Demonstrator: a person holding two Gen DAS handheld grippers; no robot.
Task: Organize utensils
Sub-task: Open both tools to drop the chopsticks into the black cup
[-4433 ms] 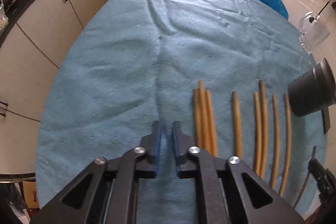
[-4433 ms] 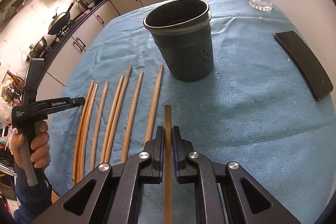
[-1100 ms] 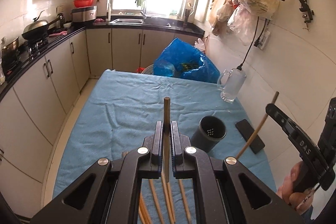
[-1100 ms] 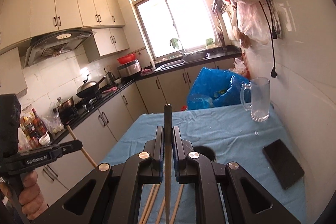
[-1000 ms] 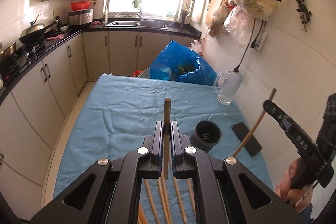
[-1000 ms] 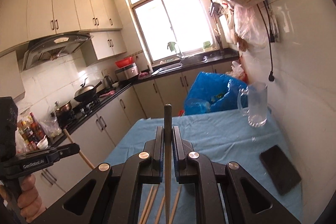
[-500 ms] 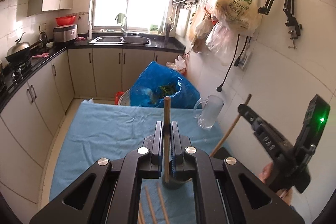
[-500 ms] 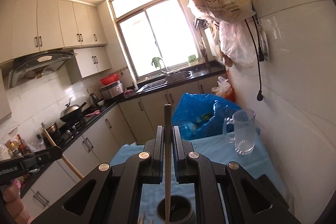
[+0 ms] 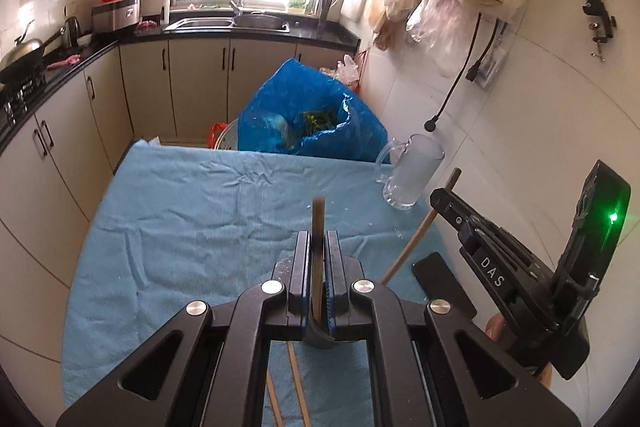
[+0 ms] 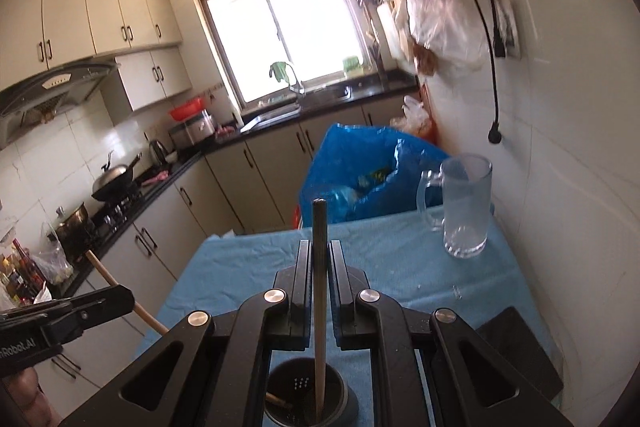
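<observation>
My left gripper (image 9: pixel 318 267) is shut on a wooden chopstick (image 9: pixel 318 227) held upright above the blue-covered table (image 9: pixel 192 211). My right gripper (image 10: pixel 320 275) stands a little open around another upright chopstick (image 10: pixel 320 267), whose lower end sits inside the dark utensil cup (image 10: pixel 306 395) directly below; one more stick lies in the cup. The right gripper (image 9: pixel 516 283) with its chopstick also shows at the right of the left wrist view. Two loose chopsticks (image 9: pixel 296 387) lie on the cloth below my left gripper. The cup is mostly hidden in the left wrist view.
A glass mug (image 10: pixel 464 207) stands at the table's far right by the tiled wall. A black phone (image 9: pixel 440 283) lies at the right edge. A blue bag (image 9: pixel 312 119) sits beyond the far edge. Kitchen cabinets run along the left.
Both grippers rose from the table with a chopstick each and moved over the cup. The right jaws have parted slightly and its chopstick has dropped tip-first into the cup.
</observation>
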